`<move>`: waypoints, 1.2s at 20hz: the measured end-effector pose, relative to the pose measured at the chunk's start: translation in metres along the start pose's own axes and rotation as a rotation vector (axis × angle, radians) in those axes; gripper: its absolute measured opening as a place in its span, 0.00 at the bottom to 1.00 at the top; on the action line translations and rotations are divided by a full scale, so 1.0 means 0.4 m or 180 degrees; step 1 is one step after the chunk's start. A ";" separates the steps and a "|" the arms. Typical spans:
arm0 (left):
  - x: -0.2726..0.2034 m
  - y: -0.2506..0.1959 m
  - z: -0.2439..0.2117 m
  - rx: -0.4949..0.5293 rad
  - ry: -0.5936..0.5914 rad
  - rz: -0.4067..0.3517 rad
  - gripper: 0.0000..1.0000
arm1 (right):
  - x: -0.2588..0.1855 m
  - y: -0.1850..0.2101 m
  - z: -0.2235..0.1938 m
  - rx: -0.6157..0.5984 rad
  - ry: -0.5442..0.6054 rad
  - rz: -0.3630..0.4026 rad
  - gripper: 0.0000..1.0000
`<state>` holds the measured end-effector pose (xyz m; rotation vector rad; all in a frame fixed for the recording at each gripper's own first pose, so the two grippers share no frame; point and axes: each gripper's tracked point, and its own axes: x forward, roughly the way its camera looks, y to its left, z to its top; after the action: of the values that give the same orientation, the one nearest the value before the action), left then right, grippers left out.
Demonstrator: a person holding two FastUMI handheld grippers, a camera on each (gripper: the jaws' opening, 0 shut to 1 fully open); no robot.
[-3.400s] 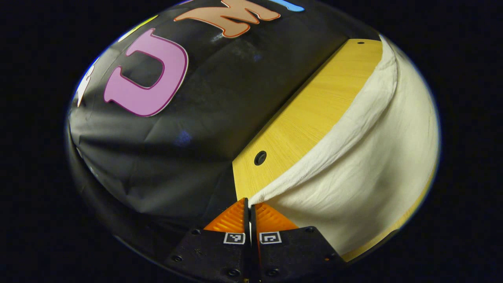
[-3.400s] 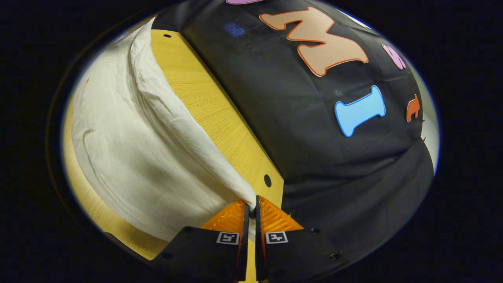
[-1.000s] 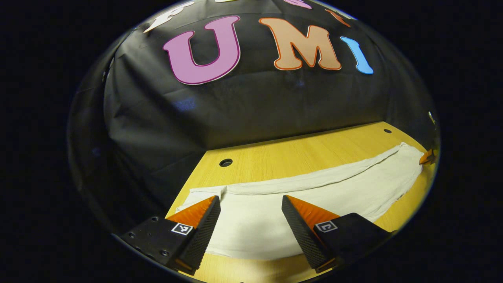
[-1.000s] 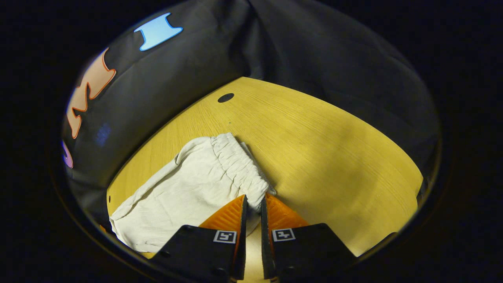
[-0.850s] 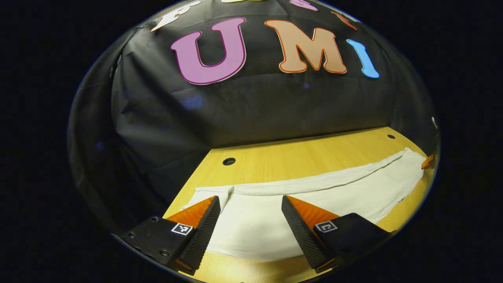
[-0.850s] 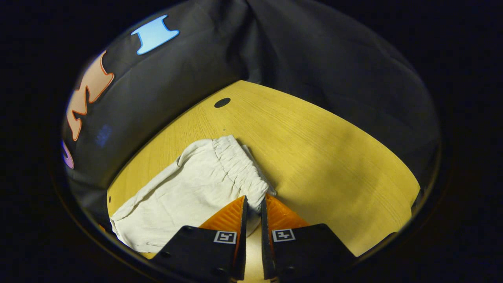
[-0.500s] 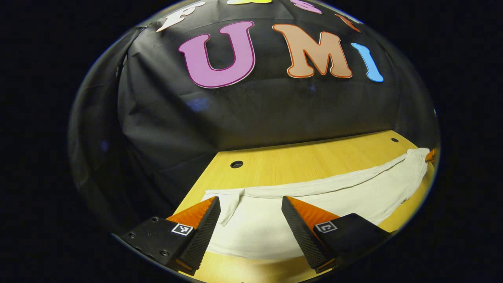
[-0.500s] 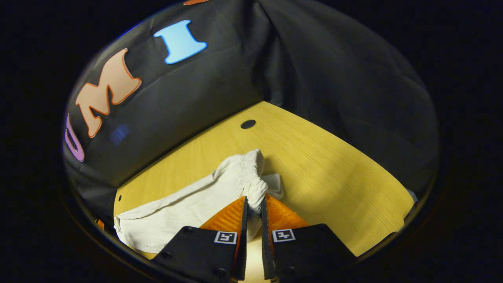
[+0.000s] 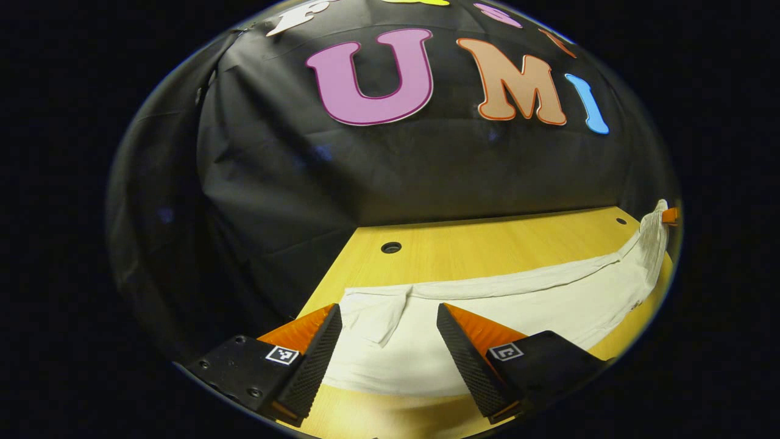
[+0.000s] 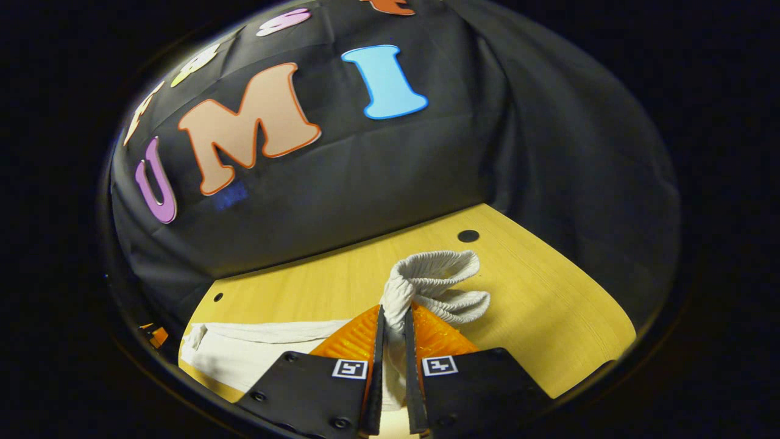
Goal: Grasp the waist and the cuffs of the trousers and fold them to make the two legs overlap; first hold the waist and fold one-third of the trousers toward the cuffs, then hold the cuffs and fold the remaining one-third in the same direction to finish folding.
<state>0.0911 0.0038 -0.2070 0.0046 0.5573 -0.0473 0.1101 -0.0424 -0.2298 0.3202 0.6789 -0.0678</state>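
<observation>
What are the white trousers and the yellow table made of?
The trousers look like thin, soft woven cloth, maybe cotton or linen: matte, wrinkly, with a gathered, probably stretchy waist bunched where the right gripper pinches it. The table looks like wood or wood-look laminate: smooth, with fine straight grain lines. Which one, I cannot tell.

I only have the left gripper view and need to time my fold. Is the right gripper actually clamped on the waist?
Observer: Yes. In the right gripper view the right gripper is shut on the waistband, with cloth pinched between both fingers.
Operator: Is that end lying on the table?
Observer: No. The waistband is raised and bunched above the table, while the rest of the trousers lie flat on it.
</observation>
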 end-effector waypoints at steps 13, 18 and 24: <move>-0.044 0.186 -0.065 -0.0135 0.0071 0.0267 0.96 | -0.008 0.397 -0.058 -0.0432 0.0000 0.0811 0.19; -0.059 0.232 -0.104 -0.0145 0.0147 0.0342 0.97 | 0.000 0.493 -0.177 -0.0646 0.0261 0.1059 0.19; -0.030 0.251 -0.167 -0.0195 0.0327 0.0303 0.97 | 0.004 0.534 -0.334 -0.1356 0.0630 0.1331 0.19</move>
<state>0.0504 0.1059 -0.2581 -0.0263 0.6604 0.0630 0.0655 0.2021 -0.2710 0.0524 0.7898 0.5073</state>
